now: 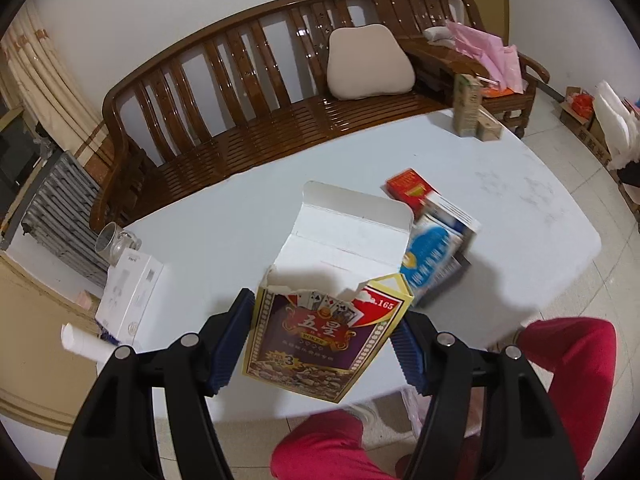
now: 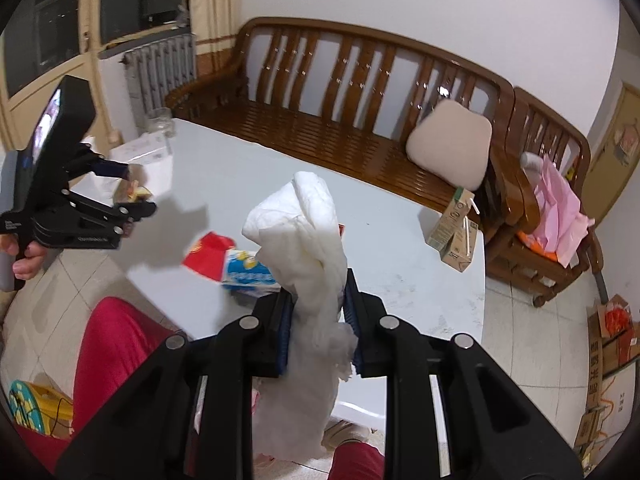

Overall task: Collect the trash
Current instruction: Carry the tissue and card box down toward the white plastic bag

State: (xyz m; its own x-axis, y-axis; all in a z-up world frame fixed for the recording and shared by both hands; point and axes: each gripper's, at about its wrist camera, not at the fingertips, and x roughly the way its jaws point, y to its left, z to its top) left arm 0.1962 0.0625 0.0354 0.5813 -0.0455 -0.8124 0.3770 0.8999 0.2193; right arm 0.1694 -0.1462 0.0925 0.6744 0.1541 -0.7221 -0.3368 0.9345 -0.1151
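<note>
The left tool [image 1: 320, 340] grips an open card box [image 1: 326, 334], held up above the tabletop [image 1: 224, 236]. The right tool [image 2: 318, 320] pinches a white tissue [image 2: 304, 236] tight. A red pack [image 1: 410, 188] and a blue pack [image 1: 434, 252] lie on the tabletop beyond the box.

Bench [image 1: 256, 136] behind the table [image 1: 240, 220] — cartons [image 1: 472, 112] at its far right corner.

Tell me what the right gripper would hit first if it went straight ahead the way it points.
Probably the blue-and-white packet lying on the table, just past the tissue that the right gripper holds. Depth is hard to judge; it could pass over it and meet bare tabletop instead.
</note>
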